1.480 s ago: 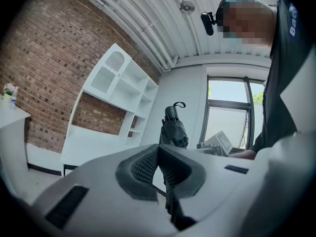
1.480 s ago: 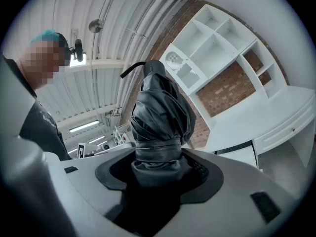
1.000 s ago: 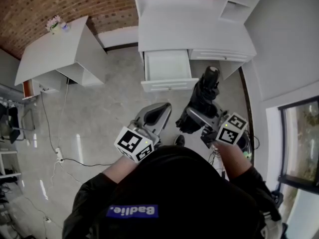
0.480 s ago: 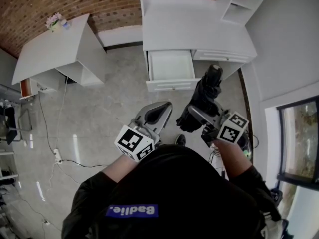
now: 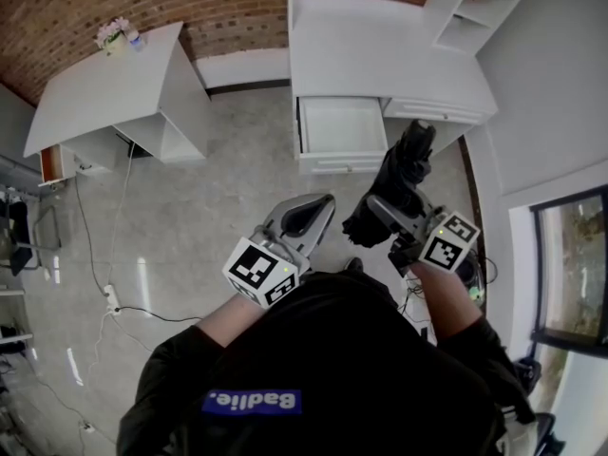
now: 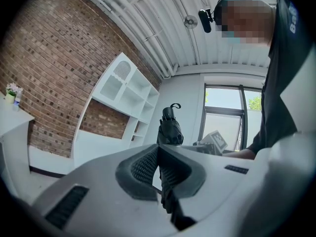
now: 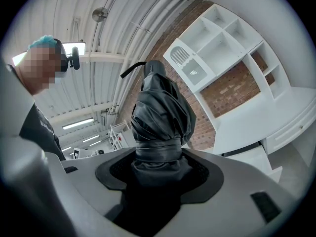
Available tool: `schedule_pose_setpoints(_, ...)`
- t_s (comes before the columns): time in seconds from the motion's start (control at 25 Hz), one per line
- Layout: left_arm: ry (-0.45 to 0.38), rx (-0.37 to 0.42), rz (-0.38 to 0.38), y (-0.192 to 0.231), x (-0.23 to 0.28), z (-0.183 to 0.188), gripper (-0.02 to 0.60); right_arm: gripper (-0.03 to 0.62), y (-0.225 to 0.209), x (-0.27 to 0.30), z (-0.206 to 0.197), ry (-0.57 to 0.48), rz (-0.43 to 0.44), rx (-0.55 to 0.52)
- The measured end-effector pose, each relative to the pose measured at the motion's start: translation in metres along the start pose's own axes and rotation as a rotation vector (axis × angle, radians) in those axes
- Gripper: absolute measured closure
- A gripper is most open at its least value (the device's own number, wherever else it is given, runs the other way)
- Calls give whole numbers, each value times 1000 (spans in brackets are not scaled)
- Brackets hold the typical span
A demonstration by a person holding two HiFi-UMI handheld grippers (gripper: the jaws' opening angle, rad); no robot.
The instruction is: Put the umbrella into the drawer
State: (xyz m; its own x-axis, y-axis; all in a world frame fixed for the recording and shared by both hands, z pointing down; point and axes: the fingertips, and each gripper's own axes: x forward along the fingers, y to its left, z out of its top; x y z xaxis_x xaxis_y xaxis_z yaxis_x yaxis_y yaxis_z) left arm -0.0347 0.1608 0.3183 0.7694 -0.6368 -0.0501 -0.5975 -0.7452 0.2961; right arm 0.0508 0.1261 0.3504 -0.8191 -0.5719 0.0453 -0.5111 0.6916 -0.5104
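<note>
Umbrella (image 5: 404, 174), folded, pinched at its lower end in right gripper (image 5: 380, 221), long axis aimed forward, tip just right of open drawer (image 5: 340, 126); left gripper (image 5: 319, 207) alongside, pressed together on nothing.

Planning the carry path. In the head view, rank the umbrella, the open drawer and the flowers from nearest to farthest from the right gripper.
1. The umbrella, held in the right gripper.
2. The drawer, open, ahead under the desk.
3. The flowers, far left on the side table.
</note>
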Motion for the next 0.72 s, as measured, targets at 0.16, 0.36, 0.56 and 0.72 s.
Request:
schedule_pose_setpoints(0.16, -1, -14, 3, 10, -9, -2, 580, 319, 2, 12, -1, 2, -7, -2)
schedule_pose_setpoints(0.36, 2, -19, 21, 36, 17, 5, 580, 319, -30, 34, 25, 14, 0, -8)
schedule_pose_setpoints(0.56, -8, 1, 64, 39, 18, 3, 580, 319, -44, 36, 23, 30, 25, -35)
schedule_pose_setpoints(0.72, -16, 7, 113, 61, 47, 13, 580, 319, -76, 53, 40, 68, 60, -40)
